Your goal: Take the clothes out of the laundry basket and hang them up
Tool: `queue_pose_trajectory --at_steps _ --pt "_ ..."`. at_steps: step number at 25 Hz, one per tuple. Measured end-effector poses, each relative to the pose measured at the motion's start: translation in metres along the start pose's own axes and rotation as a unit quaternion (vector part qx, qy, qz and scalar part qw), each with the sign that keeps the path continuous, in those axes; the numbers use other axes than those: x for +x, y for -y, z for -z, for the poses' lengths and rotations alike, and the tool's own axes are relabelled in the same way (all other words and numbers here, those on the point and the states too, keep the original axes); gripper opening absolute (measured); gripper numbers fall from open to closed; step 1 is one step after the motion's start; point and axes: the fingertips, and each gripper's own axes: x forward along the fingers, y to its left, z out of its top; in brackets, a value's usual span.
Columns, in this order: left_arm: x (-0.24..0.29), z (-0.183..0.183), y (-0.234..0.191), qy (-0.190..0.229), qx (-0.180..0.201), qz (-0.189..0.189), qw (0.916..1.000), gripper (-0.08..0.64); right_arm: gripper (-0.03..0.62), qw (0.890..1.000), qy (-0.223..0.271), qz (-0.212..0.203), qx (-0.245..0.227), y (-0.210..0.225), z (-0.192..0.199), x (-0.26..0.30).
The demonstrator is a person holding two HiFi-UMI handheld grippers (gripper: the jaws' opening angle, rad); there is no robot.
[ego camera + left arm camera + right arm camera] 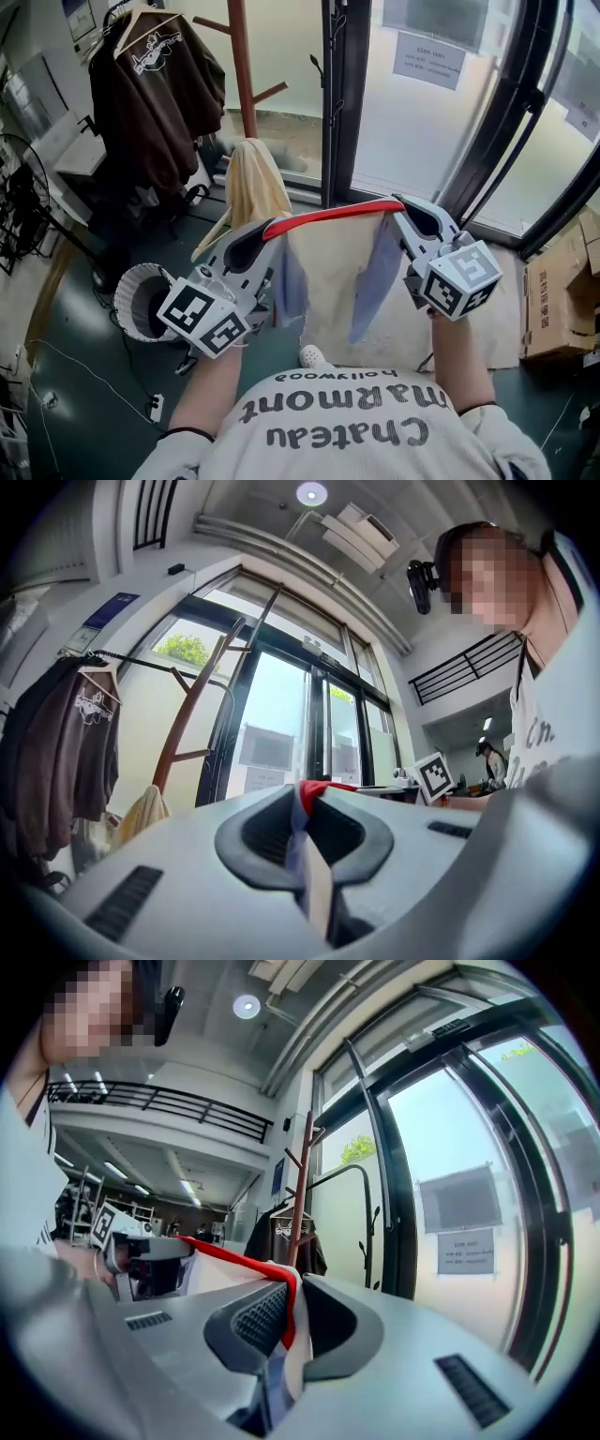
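While the left gripper (305, 834) and right gripper (281, 1321) each clamp a top corner, the garment (330, 281) hangs stretched between them | fabric: soft cream panel, limp blue folds, narrow red hem | laundry basket (129, 302): round, white, ribbed wall, low at left

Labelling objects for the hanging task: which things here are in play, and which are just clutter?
Job:
- red-trimmed garment, clamped in left gripper and right gripper
- laundry basket
- coat stand
- brown jacket, already hung

Lying about:
- cardboard box
- power strip
- floor mat
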Motion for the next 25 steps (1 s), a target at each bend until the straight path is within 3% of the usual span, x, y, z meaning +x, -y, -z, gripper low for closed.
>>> queue_pose_trajectory --at_steps 5,11,17,21,25 --pt "0.050 -0.026 -0.044 0.032 0.009 0.007 0.9994 0.034 0.048 1.000 -0.007 -0.006 -0.030 0.039 -0.011 0.042" --pt "0.084 -0.053 -0.080 0.051 0.070 -0.001 0.9963 0.034 0.048 0.999 0.017 -0.011 -0.033 0.076 -0.025 0.096" --pt "0.097 -0.059 -0.114 0.041 0.047 -0.012 0.9980 0.034 0.048 0.997 0.075 0.003 -0.023 0.098 -0.058 0.147" --pt "0.091 -0.049 -0.128 0.023 0.061 -0.030 0.9974 0.034 0.048 0.989 0.143 -0.031 0.008 0.099 -0.076 0.170" --pt "0.086 -0.048 -0.142 0.018 0.064 -0.063 0.9958 0.034 0.044 0.983 0.174 -0.053 0.001 0.094 -0.090 0.201"
